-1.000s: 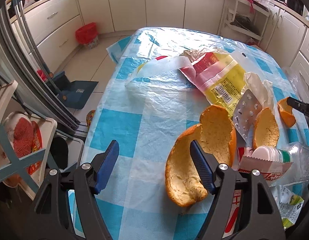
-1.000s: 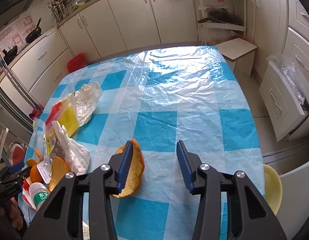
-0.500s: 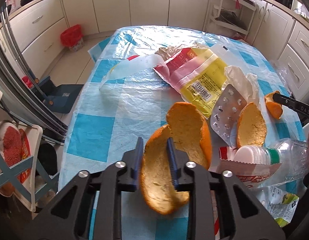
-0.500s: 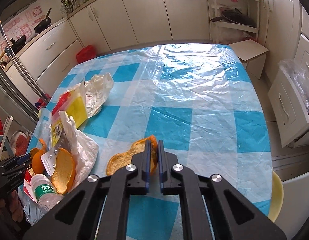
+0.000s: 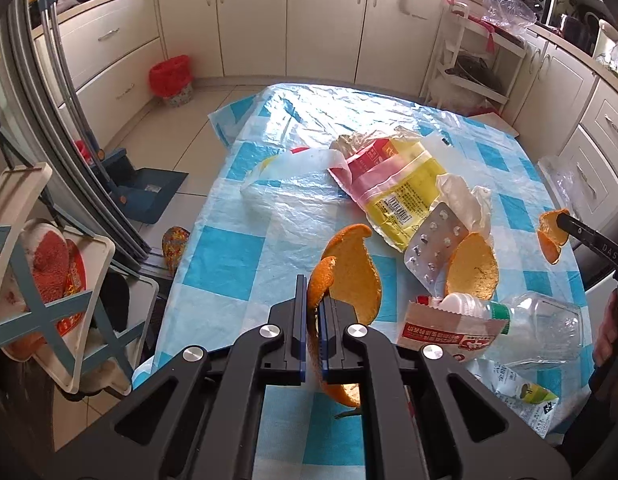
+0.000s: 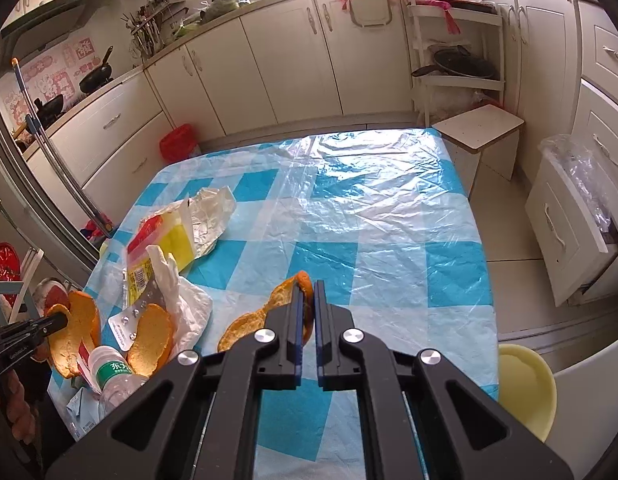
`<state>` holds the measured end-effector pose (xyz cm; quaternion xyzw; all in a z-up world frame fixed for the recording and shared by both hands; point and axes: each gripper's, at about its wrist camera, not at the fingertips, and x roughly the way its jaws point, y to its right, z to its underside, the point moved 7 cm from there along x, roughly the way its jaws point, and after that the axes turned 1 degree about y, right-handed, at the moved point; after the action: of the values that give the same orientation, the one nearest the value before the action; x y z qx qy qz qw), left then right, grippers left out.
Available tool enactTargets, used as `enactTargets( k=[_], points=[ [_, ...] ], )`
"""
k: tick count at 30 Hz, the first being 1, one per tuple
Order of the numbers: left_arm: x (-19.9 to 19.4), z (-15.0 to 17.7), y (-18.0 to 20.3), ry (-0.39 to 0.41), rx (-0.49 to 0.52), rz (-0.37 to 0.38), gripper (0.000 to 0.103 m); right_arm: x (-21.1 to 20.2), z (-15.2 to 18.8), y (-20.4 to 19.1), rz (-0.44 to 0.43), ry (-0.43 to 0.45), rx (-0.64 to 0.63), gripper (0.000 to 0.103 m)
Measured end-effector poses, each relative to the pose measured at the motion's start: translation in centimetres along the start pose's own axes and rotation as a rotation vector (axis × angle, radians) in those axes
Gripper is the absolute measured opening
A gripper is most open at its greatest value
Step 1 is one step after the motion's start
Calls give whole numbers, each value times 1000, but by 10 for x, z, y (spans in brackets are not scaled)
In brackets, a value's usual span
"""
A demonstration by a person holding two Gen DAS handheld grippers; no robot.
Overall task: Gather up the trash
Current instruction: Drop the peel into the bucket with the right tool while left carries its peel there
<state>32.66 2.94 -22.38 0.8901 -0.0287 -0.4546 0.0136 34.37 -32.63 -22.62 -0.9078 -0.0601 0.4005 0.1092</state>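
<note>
My left gripper (image 5: 312, 300) is shut on a large orange peel (image 5: 351, 276) and holds it lifted above the checked table (image 5: 237, 256). My right gripper (image 6: 308, 294) is shut on a smaller orange peel (image 6: 253, 320), raised off the table. The right gripper and its peel (image 5: 551, 236) also show at the right edge of the left wrist view. On the table lie another peel (image 5: 473, 270), a blister pack (image 5: 435, 244), a yellow and red bag (image 5: 393, 184), a clear plastic bottle (image 5: 521, 320), a red wrapper (image 5: 449, 332) and thin plastic bags (image 5: 293, 196).
A red bin (image 5: 171, 80) stands on the floor by the far cabinets. A blue dustpan (image 5: 149, 192) lies left of the table. A yellow bowl (image 6: 525, 388) sits right of the table, beside a small stool (image 6: 479, 128) and an open drawer (image 6: 569, 232).
Both grippers went from open to shut on their orange peels, then lifted them. The large peel now stands on edge in the left gripper, off the table.
</note>
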Motion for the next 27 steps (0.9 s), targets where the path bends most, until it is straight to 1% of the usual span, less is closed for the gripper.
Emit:
enactTargets(
  k=[4, 8, 11, 14, 17, 22, 25, 27],
  points=[
    [-23, -6, 8, 44, 2, 9, 5, -11, 2, 4, 20, 24, -14, 6],
    [-47, -13, 22, 87, 10, 33, 5, -23, 5, 12, 40, 49, -8, 6],
    [-67, -17, 38, 117, 27, 61, 5, -35, 6, 26, 64, 75, 14, 6],
    [-83, -21, 60, 137, 48, 108, 5, -46, 7, 43, 104, 98, 39, 6],
    [-96, -22, 90, 144, 80, 164, 5, -56, 11, 66, 158, 108, 67, 6],
    [-107, -17, 155, 140, 155, 260, 5, -70, 27, 111, 272, 104, 117, 6],
    [-107, -11, 195, 124, 197, 311, 5, -76, 38, 137, 347, 85, 138, 6],
    [-106, -5, 224, 115, 228, 339, 5, -77, 46, 151, 381, 62, 160, 6]
  ],
)
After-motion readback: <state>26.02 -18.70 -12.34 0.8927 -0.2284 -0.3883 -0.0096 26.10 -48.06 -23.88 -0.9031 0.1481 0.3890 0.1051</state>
